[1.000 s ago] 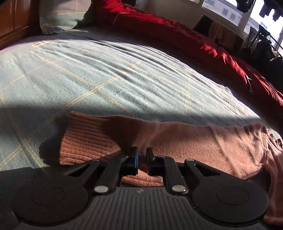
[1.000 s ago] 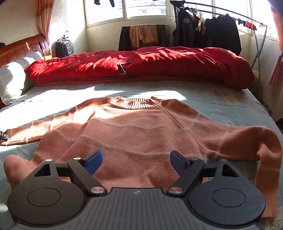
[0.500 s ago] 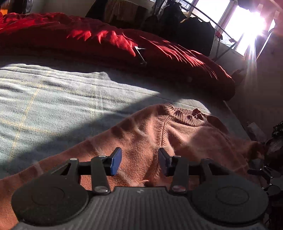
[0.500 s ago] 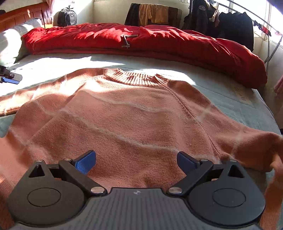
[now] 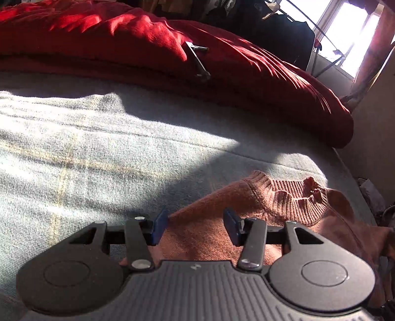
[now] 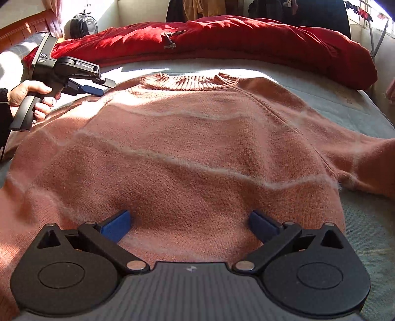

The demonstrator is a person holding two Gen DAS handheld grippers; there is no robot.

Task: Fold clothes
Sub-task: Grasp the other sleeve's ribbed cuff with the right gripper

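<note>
A salmon-pink knit sweater (image 6: 197,148) with pale stripes lies spread front-up on the bed, its ribbed collar (image 6: 190,81) at the far side. In the left wrist view my left gripper (image 5: 195,222) is open over the sweater (image 5: 209,237) at the shoulder, just left of the collar (image 5: 291,197), with nothing pinched. The right wrist view shows a hand holding that left gripper (image 6: 103,87) at the sweater's upper left. My right gripper (image 6: 190,219) stands wide open low over the sweater's lower body, its fingertips either side of the knit without pressing it.
A bunched red duvet (image 6: 246,42) runs along the bed's far side with a small metal tool (image 5: 197,59) on it. The pale checked bedsheet (image 5: 98,135) stretches left. A backpack (image 6: 82,23) and wooden headboard (image 6: 24,27) are at far left, hanging dark clothes behind.
My left gripper let go of the sleeve cuff, opened and swept right along the sleeve to the shoulder by the collar. The right gripper opened wider and sank closer to the sweater.
</note>
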